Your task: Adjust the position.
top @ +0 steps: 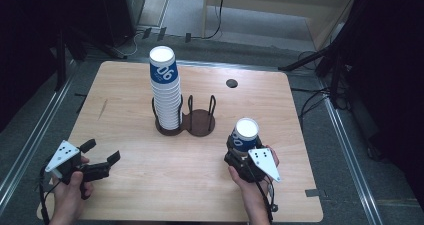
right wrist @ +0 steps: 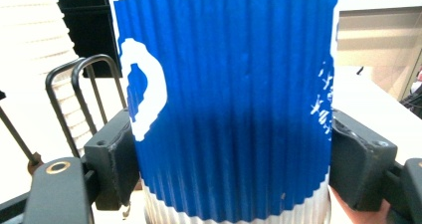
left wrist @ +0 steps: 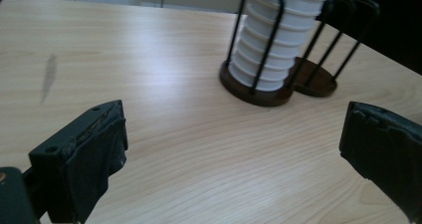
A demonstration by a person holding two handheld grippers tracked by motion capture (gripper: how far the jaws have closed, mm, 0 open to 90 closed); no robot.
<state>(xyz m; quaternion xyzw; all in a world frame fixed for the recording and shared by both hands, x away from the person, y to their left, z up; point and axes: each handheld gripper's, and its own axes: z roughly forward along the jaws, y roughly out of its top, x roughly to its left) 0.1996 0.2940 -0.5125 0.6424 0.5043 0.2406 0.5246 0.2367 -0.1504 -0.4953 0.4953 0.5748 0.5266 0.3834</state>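
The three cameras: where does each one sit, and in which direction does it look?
High view: above the person's side, looking forward and down at the table; both forearms, the left gripper and the right gripper show.
Left gripper view: rides on the left gripper, looking between open jaws toward the cup stack in the rack.
Right gripper view: rides on the right gripper, jaws clamping the blue cup.
All three views share the rack.

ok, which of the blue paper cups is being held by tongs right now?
The single cup near the right front, clamped in the right tongs; the others sit stacked in the wire holder.
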